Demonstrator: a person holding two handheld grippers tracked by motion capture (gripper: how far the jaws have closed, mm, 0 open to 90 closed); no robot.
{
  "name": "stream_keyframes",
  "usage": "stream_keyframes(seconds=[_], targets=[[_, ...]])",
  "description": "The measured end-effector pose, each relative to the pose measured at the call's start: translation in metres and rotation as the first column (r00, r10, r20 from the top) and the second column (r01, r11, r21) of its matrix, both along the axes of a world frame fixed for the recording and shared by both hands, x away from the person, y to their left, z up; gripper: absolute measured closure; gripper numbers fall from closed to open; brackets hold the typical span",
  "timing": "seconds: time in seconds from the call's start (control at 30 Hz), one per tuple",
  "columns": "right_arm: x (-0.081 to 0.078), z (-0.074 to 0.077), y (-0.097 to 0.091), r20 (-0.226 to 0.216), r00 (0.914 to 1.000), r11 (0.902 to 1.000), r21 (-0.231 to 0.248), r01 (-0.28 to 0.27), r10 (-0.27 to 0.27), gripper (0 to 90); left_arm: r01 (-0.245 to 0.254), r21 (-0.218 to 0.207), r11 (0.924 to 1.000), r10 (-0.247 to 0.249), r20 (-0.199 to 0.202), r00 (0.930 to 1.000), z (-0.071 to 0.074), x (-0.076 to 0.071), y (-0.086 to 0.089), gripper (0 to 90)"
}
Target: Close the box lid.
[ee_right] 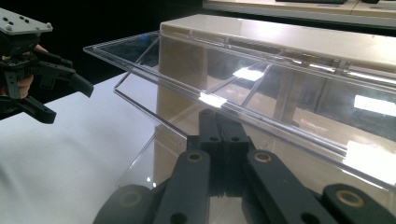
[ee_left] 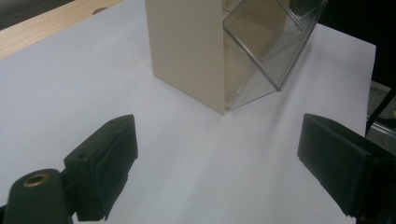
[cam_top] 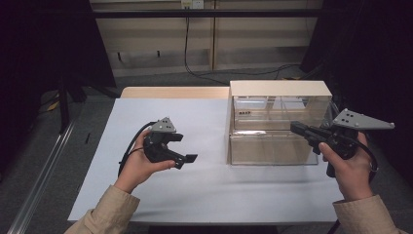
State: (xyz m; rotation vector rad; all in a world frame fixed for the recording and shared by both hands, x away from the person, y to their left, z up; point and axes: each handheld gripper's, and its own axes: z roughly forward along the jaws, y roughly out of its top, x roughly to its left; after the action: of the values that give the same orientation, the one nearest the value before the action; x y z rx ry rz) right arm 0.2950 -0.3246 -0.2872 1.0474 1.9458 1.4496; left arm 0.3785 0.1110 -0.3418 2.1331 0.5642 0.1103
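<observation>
So far: we judged the work barely under way — only the clear flap had been engaged.
Left gripper (cam_top: 187,146): we held it over the bare white table (cam_top: 160,195), well apart from the cabinet, jaws spread wide with nothing between them; its own view showed both black pads (ee_left: 105,161) open above the tabletop, facing the beige side wall.
Cabinet (cam_top: 280,88): it stood at the table's far right, a beige box with clear fronts in an upper and a lower tier.
Small dark items (cam_top: 245,113): they lay inside the upper tier, too small for us to identify.
Clear flap (ee_right: 224,100): it was swung out and tilted in the right gripper view, so we took the compartment as partly opened.
Right gripper (cam_top: 298,129): jaws pressed together at the flap's lower edge — whether they pinched it or merely pushed it, we could not tell.
Left to do: in our judgement, opening fully and reaching what was inside.
</observation>
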Motion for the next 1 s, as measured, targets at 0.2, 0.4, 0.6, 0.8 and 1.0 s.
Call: stream_keyframes(seconds=[0.2,0.4,0.6,0.8,1.0], targets=[[-0.001,-0.003,0.0,-0.006,1.0,1.0,0.004,0.003,-0.003,90.0,-0.008,-0.004,1.0,0.008,-0.002,1.0,-0.004,-0.001,0.007,12.0],[-0.002,-0.008,0.0,-0.009,0.9999,0.9999,-0.01,0.007,-0.007,90.0,-0.025,-0.004,0.9997,0.025,-0.003,0.9997,-0.012,-0.005,0.019,12.0],[-0.007,-0.023,-0.001,-0.022,0.9997,1.0,-0.007,0.005,-0.005,89.3,-0.036,0.003,0.9993,0.036,-0.004,0.9993,-0.019,-0.008,0.029,12.0],[-0.013,-0.035,0.002,-0.029,0.9996,0.9998,0.021,-0.005,0.006,76.6,-0.047,-0.011,0.9988,0.047,0.001,0.9989,-0.026,-0.012,0.039,11.8],[-0.024,-0.054,0.017,-0.044,0.9975,0.9982,0.026,-0.054,0.055,54.4,-0.058,-0.005,0.9983,0.058,-0.002,0.9983,-0.034,-0.016,0.051,10.7]])
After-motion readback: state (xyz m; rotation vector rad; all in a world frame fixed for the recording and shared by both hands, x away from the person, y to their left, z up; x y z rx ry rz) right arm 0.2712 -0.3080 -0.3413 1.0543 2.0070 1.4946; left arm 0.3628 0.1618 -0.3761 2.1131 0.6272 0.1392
